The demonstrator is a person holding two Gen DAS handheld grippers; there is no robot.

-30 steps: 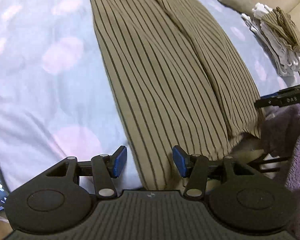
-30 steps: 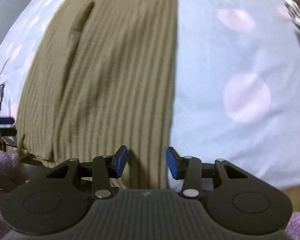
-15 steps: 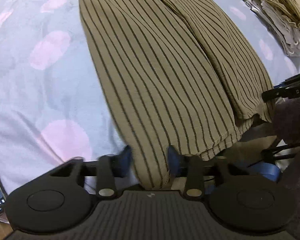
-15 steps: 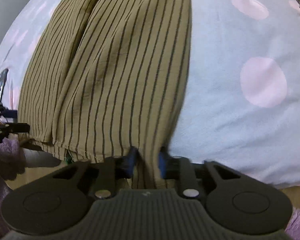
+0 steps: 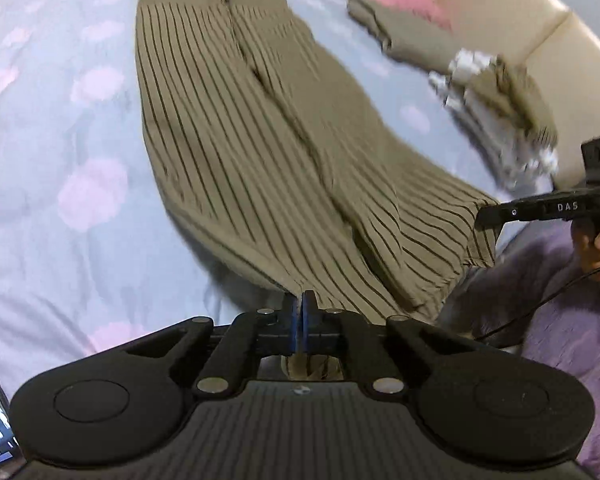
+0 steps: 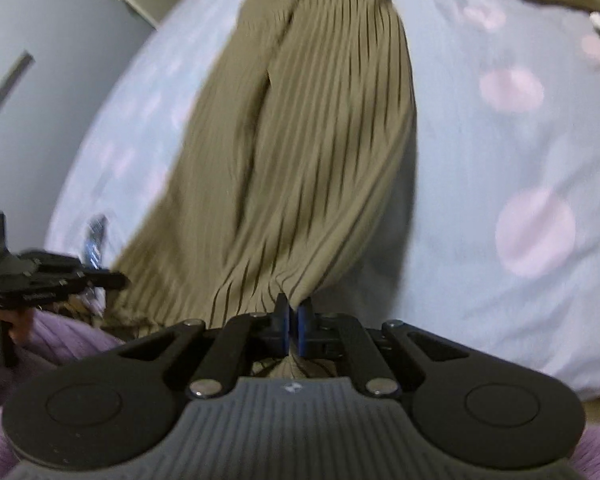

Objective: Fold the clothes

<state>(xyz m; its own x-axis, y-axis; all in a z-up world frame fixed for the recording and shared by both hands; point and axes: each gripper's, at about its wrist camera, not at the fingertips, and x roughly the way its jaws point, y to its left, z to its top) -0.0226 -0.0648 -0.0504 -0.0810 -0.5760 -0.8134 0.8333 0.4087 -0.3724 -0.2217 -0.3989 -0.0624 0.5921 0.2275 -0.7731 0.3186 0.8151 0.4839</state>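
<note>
**Both hand-held grippers clamped on near hem of striped trousers**

Olive-brown trousers with thin dark vertical stripes (image 5: 236, 152) lie lengthwise on the pale blue bed sheet with pink round spots (image 5: 52, 184). Waistband at the far end, leg hems at the near edge of the bed. The two legs run side by side, a long crease between them.

Left hand-held gripper (image 5: 299, 312): blue pads pressed together, striped cloth pinched between them at the near hem. Fabric rises off the sheet toward the pads in a bunched ridge.

Right hand-held gripper (image 6: 293, 316): blue pads likewise closed on the near hem; folds fan out from the pinch point. In the left wrist view its black body shows at the right, held by a hand (image 5: 598, 244), just beside the trousers' right hem corner.

A stack of folded white and olive garments (image 5: 500, 120) sits far right on the sheet, well apart from the trousers. A flat olive garment (image 5: 404, 36) lies beyond it, next to pink cloth. Purple fuzzy fabric (image 5: 560, 320) fills the near right. Both views are motion-blurred; finer cloth detail cannot be read.
</note>
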